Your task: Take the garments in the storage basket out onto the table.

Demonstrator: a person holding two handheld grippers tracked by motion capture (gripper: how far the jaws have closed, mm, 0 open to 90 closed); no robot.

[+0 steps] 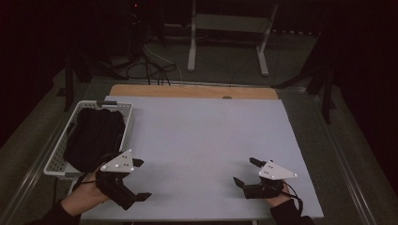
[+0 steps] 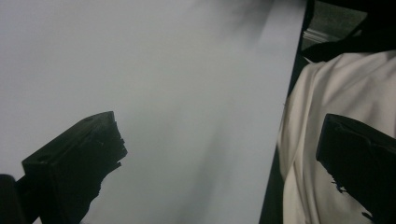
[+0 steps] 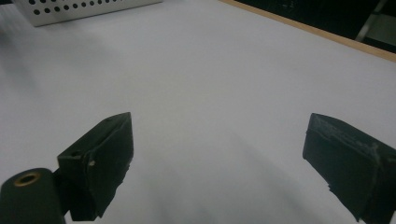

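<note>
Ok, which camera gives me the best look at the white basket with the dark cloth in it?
The high view: the whole white basket sits at the table's left edge, the dark cloth inside. The right gripper view catches a strip of its perforated wall at top left. The left gripper view faces the bare table surface.

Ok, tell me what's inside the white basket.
The basket holds a bundle of black cloth that fills most of it. Anything under the cloth is covered, so I cannot tell.

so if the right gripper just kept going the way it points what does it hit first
Probably nothing soon: the open right gripper points left across the bare grey table sheet. Farther on stands the white perforated plastic basket, toward the left of its line; depth is hard to judge.
</note>
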